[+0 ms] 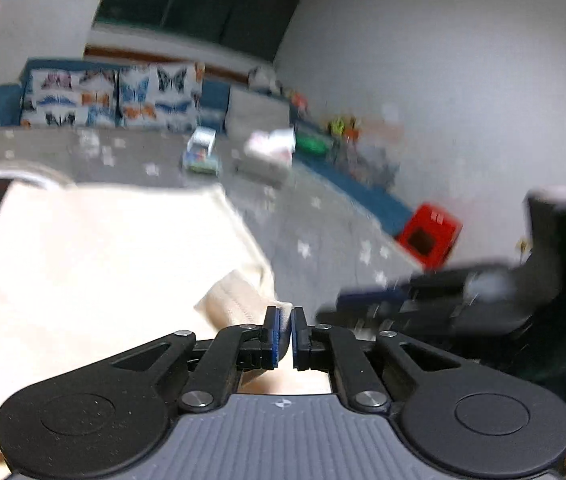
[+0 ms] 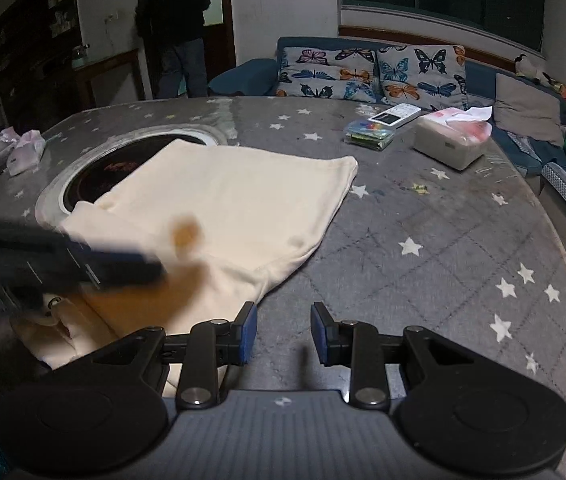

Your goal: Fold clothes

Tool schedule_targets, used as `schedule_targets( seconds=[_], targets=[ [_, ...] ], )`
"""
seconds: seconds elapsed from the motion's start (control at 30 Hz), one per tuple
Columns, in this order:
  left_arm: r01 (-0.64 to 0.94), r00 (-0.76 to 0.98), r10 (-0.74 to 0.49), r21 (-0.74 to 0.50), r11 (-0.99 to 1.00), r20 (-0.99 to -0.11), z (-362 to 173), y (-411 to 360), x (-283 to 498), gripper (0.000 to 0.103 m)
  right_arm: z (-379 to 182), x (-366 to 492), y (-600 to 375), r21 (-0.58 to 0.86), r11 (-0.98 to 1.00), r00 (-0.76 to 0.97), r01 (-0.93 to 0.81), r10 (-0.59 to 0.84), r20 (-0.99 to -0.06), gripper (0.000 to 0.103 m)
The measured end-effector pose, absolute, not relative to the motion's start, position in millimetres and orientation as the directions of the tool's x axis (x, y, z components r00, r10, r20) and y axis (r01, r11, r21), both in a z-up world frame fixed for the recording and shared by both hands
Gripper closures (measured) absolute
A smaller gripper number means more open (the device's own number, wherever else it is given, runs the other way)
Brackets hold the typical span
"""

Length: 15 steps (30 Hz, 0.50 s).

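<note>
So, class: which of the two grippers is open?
The right gripper: a clear gap between its blue pads, over the table. The left gripper is shut.

Black linkage arms, blue-padded jaws, silver screws, grey ribbed housings

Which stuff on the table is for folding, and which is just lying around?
For the folding:
cream garment
left tongs, shut
right tongs, open, nothing between them

Just lying about:
tissue box
remote control
small plastic box of colourful bits
pink tissue packet
butterfly cushions
</note>
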<state>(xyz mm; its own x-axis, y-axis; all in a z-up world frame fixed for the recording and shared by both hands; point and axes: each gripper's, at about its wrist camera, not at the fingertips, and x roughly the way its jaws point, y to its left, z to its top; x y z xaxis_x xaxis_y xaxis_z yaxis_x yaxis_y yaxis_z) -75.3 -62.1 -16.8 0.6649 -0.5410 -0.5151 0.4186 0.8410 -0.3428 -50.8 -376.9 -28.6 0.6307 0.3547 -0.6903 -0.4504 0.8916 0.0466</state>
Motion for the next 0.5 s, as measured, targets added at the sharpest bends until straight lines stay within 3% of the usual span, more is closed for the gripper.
schedule_targets(
  seconds=[0.1, 0.27, 0.5],
  targets=[
    [0.429, 0.641, -0.547, -0.340, 0.837, -0.538, -23, -60, -82, 0.093, -23, -52, -376, 0.053, 0.888, 0.640, -0.458, 0.370, -0.674, 0.074],
    [0.429, 0.658, -0.537, -0.324, 0.843, -0.527, -13, -35, -91, 0.076, -17, -47, -368, 0.086, 0.870, 0.628, -0.486, 0.416, -0.658, 0.074],
    [0.311, 0.725, -0.415, -0.277, 0.909, -0.550, -11, 15, -83, 0.075, -25, -43, -338, 0.070, 0.832, 0.598, -0.550, 0.451, -0.663, 0.074]
  ],
)
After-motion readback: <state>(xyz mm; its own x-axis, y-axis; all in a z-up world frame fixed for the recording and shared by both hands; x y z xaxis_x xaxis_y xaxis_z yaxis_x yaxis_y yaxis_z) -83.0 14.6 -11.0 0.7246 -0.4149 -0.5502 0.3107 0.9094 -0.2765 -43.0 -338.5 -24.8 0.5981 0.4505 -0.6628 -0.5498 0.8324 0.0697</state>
